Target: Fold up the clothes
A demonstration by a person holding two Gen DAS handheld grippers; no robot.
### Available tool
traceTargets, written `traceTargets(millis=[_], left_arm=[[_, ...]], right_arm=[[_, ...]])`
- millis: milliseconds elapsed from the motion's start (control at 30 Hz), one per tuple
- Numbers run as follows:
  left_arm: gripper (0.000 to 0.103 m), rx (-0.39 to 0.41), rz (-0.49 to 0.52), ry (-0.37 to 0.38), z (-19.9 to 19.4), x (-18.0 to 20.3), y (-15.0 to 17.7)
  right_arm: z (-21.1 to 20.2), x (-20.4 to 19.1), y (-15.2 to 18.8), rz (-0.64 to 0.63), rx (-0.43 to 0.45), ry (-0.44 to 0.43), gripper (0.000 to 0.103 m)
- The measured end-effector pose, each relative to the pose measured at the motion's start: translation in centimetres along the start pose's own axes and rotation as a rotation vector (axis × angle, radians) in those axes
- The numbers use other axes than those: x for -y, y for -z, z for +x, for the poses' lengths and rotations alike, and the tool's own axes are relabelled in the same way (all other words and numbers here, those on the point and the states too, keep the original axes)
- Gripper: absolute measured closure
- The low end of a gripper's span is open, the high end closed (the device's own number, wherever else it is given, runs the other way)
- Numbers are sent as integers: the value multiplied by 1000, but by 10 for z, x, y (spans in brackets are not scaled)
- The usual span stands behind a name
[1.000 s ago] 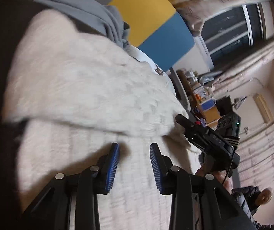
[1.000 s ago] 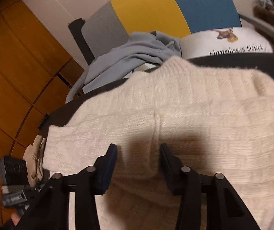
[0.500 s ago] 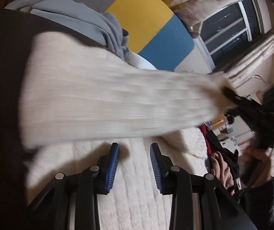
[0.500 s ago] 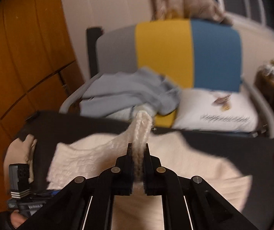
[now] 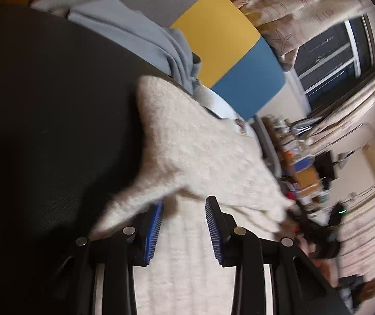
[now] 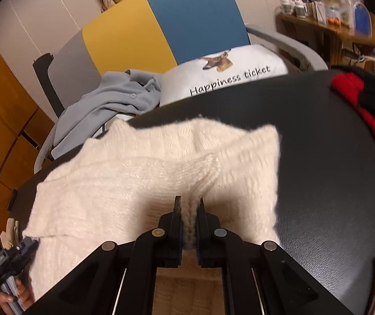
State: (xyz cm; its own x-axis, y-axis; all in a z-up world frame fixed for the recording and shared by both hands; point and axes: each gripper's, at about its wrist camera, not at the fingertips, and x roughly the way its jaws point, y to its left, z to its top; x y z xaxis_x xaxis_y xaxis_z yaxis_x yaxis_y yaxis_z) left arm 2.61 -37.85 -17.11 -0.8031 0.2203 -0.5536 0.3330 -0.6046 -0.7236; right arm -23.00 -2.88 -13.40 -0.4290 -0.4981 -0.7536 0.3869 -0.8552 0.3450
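Observation:
A cream knitted sweater (image 6: 124, 181) lies on a black table (image 6: 326, 183). My right gripper (image 6: 189, 204) is shut on a fold of the sweater and holds it just above the garment, with the knit pinched between the pads. In the left wrist view the sweater (image 5: 200, 157) spreads ahead, and a folded layer drapes over the left fingertip. My left gripper (image 5: 183, 210) is open, low over the sweater, with nothing between its blue pads. It also shows at the lower left of the right wrist view (image 6: 16, 254), at the sweater's edge.
A grey-blue garment (image 6: 106, 105) and a white printed pillow (image 6: 229, 76) lie on a chair with a grey, yellow and blue back (image 6: 161, 23) behind the table. A red and black garment (image 6: 366, 110) lies at the table's right. A cluttered shelf (image 6: 326, 18) stands far right.
My right gripper closed on a fold of the sweater, lifted it, then carried it over and down across the garment. My left gripper stayed open over the sweater.

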Motion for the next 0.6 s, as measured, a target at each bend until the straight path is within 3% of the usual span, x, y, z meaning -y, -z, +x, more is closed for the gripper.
traceTargets(millis=[133,267,367,500,600], left_arm=[[64,4,-41,116,5,13,-10],[64,33,-130,38,15,1,-28],[74,48,-200,40,15,-15,-33],[96,41,-152,-14,11,-16,-27],[99,-9,-73,-117,10,-15,-19]], right_arm=[[-9,1,-3,49,20,-77,95],[-30,-3,-14,87,65,-174,95],[-36,-11,-14,54,82,-170,95],[-33,-24,-11,-15,87,-119,95],[-31,-33,-8,-66,90,-80,95]])
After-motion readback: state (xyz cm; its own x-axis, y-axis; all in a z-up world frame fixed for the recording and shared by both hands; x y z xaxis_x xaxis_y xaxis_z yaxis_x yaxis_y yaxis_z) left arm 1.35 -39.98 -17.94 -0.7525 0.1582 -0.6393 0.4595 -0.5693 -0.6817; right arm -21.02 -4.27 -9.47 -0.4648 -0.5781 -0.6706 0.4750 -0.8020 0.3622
